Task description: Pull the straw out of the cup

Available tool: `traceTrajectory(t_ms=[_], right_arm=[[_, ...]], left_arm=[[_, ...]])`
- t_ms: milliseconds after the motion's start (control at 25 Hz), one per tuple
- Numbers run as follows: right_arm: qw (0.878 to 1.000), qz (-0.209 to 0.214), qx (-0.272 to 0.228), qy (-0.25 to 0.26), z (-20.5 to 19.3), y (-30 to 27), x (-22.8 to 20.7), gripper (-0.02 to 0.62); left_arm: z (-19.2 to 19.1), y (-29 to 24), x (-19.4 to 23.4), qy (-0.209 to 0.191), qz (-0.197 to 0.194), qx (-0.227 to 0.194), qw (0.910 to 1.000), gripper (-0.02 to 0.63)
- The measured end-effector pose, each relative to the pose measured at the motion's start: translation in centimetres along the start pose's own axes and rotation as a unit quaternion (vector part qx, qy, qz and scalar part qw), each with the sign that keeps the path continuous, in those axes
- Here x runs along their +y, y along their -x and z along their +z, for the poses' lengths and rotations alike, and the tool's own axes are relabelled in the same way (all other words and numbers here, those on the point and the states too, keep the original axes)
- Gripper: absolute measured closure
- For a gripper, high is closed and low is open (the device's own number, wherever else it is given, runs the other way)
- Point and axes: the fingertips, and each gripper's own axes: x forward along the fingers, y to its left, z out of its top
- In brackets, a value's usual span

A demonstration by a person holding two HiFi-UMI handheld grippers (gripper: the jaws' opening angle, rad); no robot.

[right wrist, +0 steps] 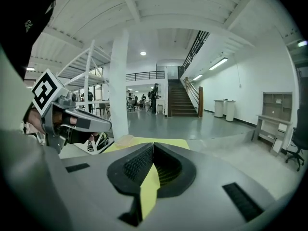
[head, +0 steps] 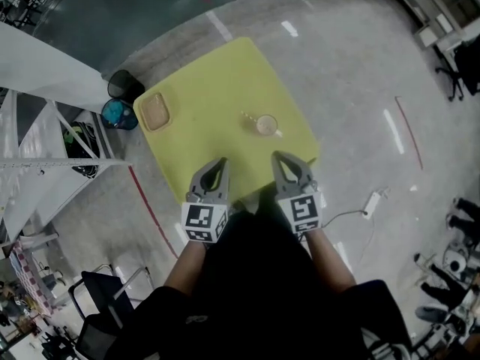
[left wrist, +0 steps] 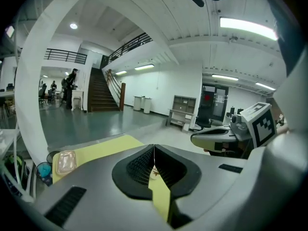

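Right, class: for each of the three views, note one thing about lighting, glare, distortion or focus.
Head view: dim overall, lamp reflections glaring on the floor, the cup small and soft. Left gripper view: heavy fisheye bowing the pillar, black corners, one ceiling light blown out. Right gripper view: same fisheye, evenly lit hall, the distant stairs fairly clear.

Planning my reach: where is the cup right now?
Head view: the cup stands on the right half of the yellow table, just beyond the right tool.
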Motion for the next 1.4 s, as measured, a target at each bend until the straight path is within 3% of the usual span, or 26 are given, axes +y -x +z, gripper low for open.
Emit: traceTrajectory(t_ms=[160, 520, 1000, 1200, 1400], right_arm=[[0.999, 0.047, 0.017, -0.018, -0.8, -2.8, -1.0, 0.578], [0.992, 0.12, 0.043, 0.015, -2.6, -7.7, -4.4, 0.578], [0.967, 0.224, 0.086, 0.084, -3.9, -12.5, -3.4, 0.578], [0.96, 0.235, 0.104, 0.109, -5.3, -13.6, -3.8, 0.578], [0.964, 0.225, 0.108, 0.09, -5.0, -14.6, -3.2, 0.578]], left_arm=[[0.0, -1.8, 0.4, 0.022, 0.012, 0.019, 0.9995, 0.561], [-0.6, -5.3, 1.9, 0.057, 0.086, 0.041, 0.9938, 0.561], [-2.5, -6.5, 3.8, 0.099, 0.174, 0.049, 0.9785, 0.561], [-4.1, -6.5, 4.1, 0.111, 0.191, 0.049, 0.9741, 0.561], [-4.9, -6.4, 5.4, 0.118, 0.201, 0.053, 0.9709, 0.561]])
